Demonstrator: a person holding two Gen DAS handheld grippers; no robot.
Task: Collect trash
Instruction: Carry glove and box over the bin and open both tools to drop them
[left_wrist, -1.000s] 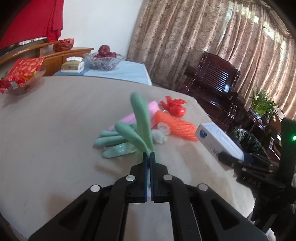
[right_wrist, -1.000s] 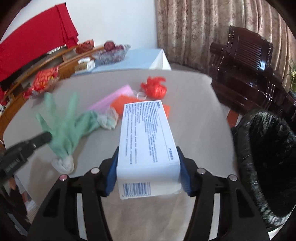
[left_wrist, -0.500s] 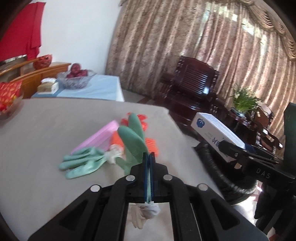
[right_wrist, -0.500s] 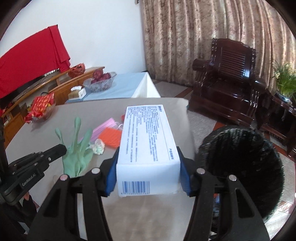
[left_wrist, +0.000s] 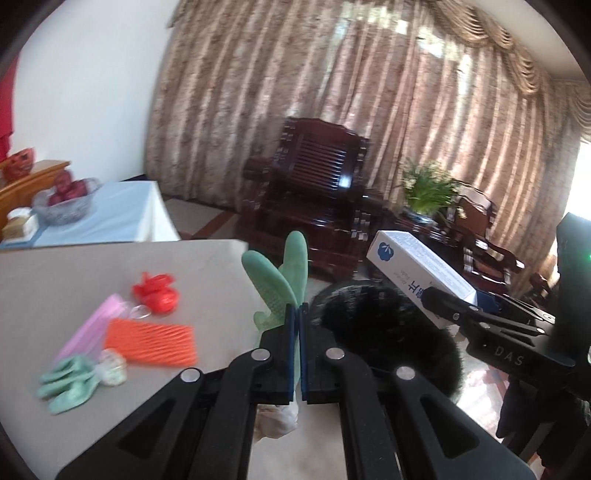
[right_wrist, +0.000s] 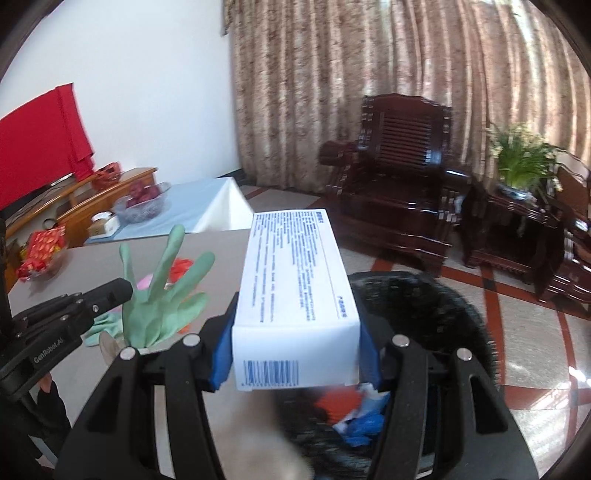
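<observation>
Two claws both loaded. Left claw (left_wrist: 299, 314) pinched tight on a green glove (left_wrist: 282, 282), right claw (right_wrist: 295, 349) clamped on a white box (right_wrist: 295, 291). A second ago both hung over the table with the trash pile just ahead; now they've swung past the table edge, and the black bin (right_wrist: 424, 314) sits right under and ahead of the right claw, just right of the left one. Likely next: let go, box first. Bin already holds some red and blue scraps. Left behind, down-left of the left claw: second glove (left_wrist: 68, 380), orange mesh (left_wrist: 151, 341), pink sheet (left_wrist: 92, 325), red bag (left_wrist: 157, 293). Beige table (left_wrist: 55, 273). Room: curtains, dark wooden chair (right_wrist: 402, 177), potted plant, fruit bowl.
</observation>
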